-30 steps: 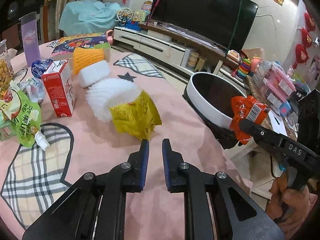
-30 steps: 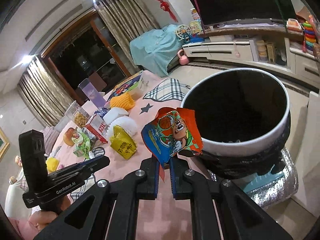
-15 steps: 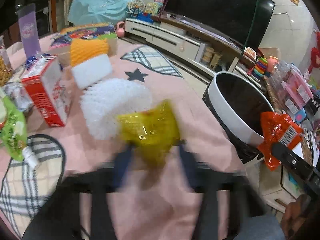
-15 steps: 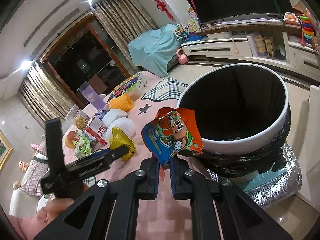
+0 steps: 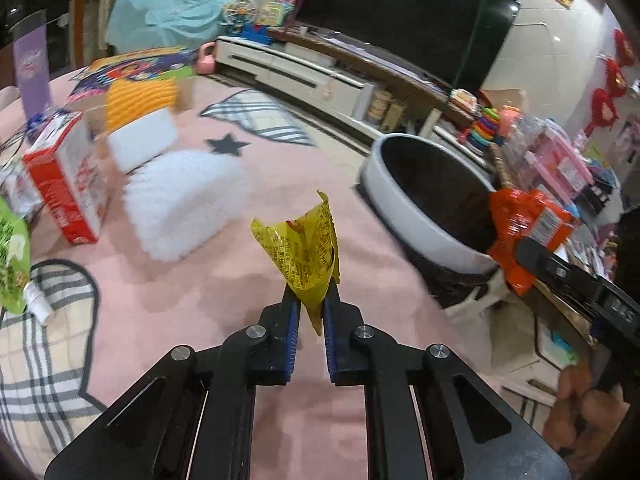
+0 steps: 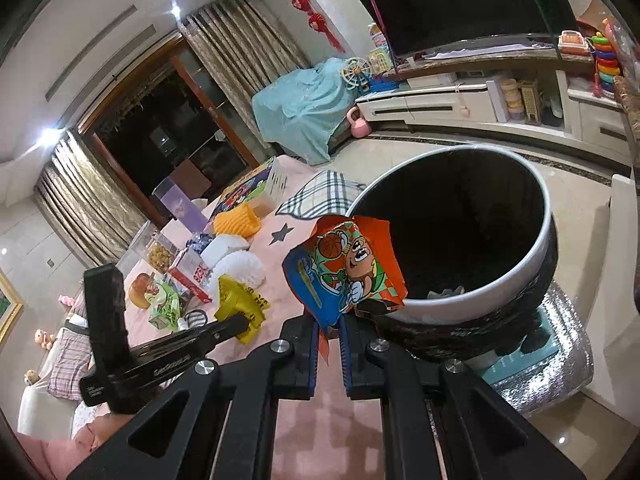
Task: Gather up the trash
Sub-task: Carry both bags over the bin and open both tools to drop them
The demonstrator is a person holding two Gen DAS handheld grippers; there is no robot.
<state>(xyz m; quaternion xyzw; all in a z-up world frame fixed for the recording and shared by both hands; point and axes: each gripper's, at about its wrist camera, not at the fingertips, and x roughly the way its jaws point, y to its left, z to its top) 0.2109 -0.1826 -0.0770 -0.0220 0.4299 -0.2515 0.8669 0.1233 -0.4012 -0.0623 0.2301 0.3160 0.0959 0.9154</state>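
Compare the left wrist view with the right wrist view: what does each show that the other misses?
Only the left wrist view shows the barcode back of the orange snack packet and the pink toy boxes.

Only the right wrist view shows the packet's cartoon front, scraps at the bottom of the trash bin, and the curtains.

Both show the yellow wrapper shut in the left hand-held gripper, the right hand-held gripper shut on the packet, and the pink tablecloth.

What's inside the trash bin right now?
In the right wrist view, the trash bin has a dark interior with some pale crumpled scraps near its front wall. The orange snack wrapper hides part of the opening.
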